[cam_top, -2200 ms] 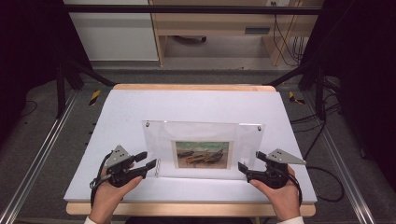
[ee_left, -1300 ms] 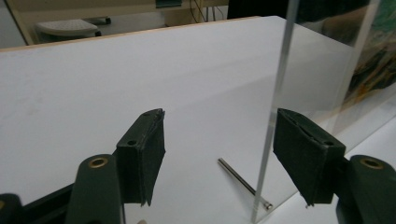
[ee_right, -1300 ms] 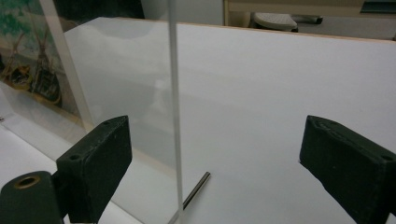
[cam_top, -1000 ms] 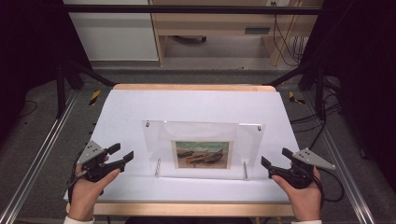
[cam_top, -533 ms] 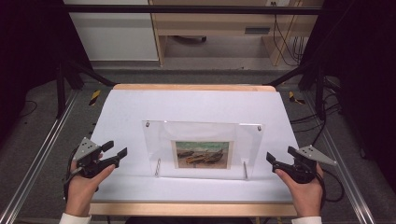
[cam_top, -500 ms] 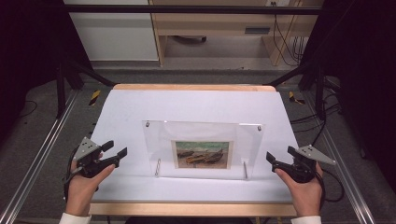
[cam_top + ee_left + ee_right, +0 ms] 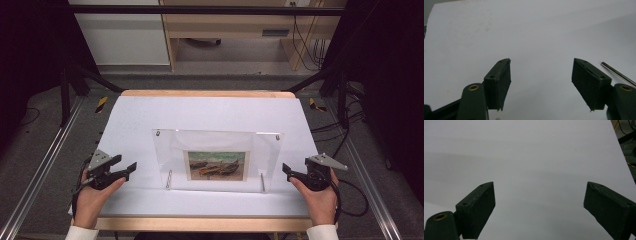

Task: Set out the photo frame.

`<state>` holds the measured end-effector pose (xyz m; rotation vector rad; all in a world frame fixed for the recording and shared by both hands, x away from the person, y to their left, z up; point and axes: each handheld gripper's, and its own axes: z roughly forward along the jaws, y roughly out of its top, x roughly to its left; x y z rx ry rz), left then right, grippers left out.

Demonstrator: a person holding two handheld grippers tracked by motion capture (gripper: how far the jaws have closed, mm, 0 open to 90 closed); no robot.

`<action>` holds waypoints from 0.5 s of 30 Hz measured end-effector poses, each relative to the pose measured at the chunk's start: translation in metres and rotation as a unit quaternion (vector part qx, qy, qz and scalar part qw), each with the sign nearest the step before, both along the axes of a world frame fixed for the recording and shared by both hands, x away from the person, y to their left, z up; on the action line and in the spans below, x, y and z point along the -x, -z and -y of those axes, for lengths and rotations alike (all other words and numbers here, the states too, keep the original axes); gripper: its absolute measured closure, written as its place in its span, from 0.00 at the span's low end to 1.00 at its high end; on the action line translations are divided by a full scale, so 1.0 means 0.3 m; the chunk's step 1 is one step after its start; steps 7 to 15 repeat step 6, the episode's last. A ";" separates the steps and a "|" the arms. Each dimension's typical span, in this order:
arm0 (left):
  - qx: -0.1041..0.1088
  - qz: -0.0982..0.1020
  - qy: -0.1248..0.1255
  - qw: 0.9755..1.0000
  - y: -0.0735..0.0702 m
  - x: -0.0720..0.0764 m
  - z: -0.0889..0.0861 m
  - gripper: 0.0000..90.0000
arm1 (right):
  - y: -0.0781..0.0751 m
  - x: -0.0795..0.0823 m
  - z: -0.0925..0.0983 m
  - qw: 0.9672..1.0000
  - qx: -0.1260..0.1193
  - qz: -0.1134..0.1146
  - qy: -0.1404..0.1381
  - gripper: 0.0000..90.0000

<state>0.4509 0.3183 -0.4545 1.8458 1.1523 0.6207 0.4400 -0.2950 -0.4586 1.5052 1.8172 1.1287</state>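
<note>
The clear acrylic picture frame with a boat painting (image 7: pixel 217 160) stands assembled mid-desk on the white desk (image 7: pixel 210 112); left gripper (image 7: pixel 131 168) and right gripper (image 7: pixel 286 169) flank it, jaws spread, empty; seemingly little remains

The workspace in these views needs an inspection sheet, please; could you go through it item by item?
Surface: white table, wooden edge front and back.
Job's things: clear acrylic photo frame standing upright mid-table on two metal pegs, boat picture inside; untouched.
Clutter: nothing seen.
Grippers: left gripper and right gripper flank the frame, apart from it; jaws open, nothing between them.
Cables: black cable trails from the right gripper; more on the floor at right.
Surroundings: dark rig posts, wooden desk behind.
</note>
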 end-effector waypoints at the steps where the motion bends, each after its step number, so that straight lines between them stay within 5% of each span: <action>1: 0.002 -0.001 0.000 1.000 0.002 0.003 -0.001 0.34 | 0.004 0.005 0.000 1.000 -0.001 0.000 -0.001 0.12; 15: -0.002 0.001 0.003 1.000 0.001 0.013 0.001 0.34 | 0.024 0.035 -0.003 1.000 0.001 -0.004 -0.003 0.12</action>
